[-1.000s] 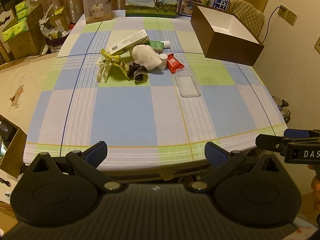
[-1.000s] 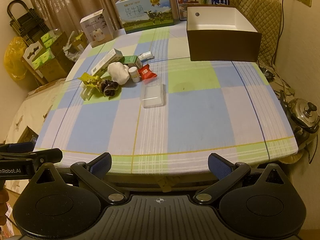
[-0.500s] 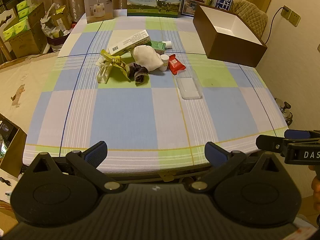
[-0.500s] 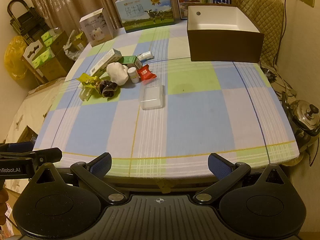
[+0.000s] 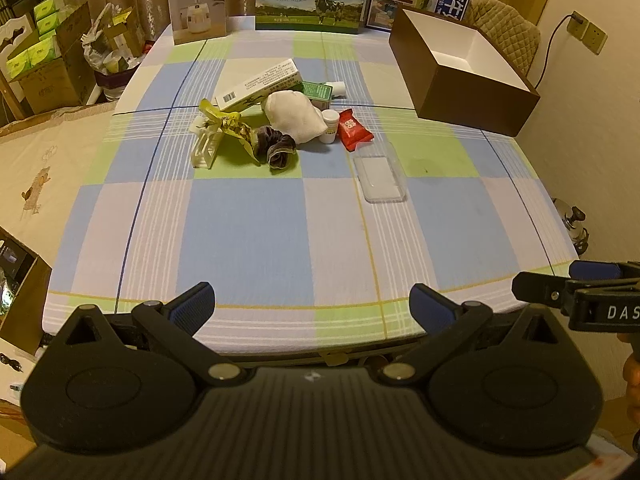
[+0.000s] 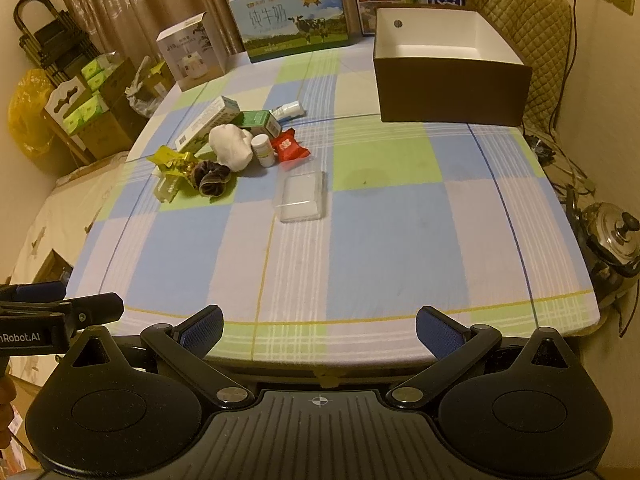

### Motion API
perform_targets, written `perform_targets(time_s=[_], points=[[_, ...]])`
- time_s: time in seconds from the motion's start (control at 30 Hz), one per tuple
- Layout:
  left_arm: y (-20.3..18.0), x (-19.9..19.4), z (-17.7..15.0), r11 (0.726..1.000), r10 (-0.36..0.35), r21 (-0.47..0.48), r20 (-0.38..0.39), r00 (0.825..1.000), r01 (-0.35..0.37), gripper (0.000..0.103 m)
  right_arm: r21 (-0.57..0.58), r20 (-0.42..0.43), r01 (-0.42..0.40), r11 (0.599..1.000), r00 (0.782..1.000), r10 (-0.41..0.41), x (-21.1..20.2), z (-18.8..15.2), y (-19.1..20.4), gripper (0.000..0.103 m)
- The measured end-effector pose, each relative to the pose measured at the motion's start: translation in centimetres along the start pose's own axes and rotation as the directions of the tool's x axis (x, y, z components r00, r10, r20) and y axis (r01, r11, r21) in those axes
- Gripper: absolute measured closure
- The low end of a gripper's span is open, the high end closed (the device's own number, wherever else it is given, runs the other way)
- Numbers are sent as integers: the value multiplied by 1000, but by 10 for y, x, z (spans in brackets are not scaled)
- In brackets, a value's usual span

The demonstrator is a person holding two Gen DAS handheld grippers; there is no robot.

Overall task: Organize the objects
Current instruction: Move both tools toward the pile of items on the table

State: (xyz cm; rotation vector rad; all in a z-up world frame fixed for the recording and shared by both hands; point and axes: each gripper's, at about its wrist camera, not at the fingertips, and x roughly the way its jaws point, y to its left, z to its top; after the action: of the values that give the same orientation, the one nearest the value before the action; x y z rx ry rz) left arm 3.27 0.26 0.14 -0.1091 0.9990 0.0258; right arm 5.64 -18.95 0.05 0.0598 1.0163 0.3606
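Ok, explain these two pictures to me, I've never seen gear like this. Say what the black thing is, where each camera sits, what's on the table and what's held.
The black shape at the bottom of each picture is a hand-held tool with two blue-padded tongs; a person carries one in each hand. Each picture comes from a wide-angle camera on one tool, looking forward between its tongs. The left tongs and right tongs are both open and hold nothing. Each tool also shows at the edge of the other's picture. On the checked table lie a pile of small items: a white cloth, a red packet, a small bottle, a scrunchie, cartons. A clear tray lies beside them and an open brown box stands farther back.
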Motion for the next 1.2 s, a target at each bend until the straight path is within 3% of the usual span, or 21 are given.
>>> perform_targets(time_s=[0.7, 1.2], points=[[-8, 23, 25, 1000, 18, -23, -21, 1000, -19, 1, -26, -43, -26, 999, 999, 25, 24, 35, -16, 2], [-4, 51, 56, 993, 82, -81, -42, 996, -86, 1, -86, -79, -89, 992, 994, 82, 65, 86, -31, 5]])
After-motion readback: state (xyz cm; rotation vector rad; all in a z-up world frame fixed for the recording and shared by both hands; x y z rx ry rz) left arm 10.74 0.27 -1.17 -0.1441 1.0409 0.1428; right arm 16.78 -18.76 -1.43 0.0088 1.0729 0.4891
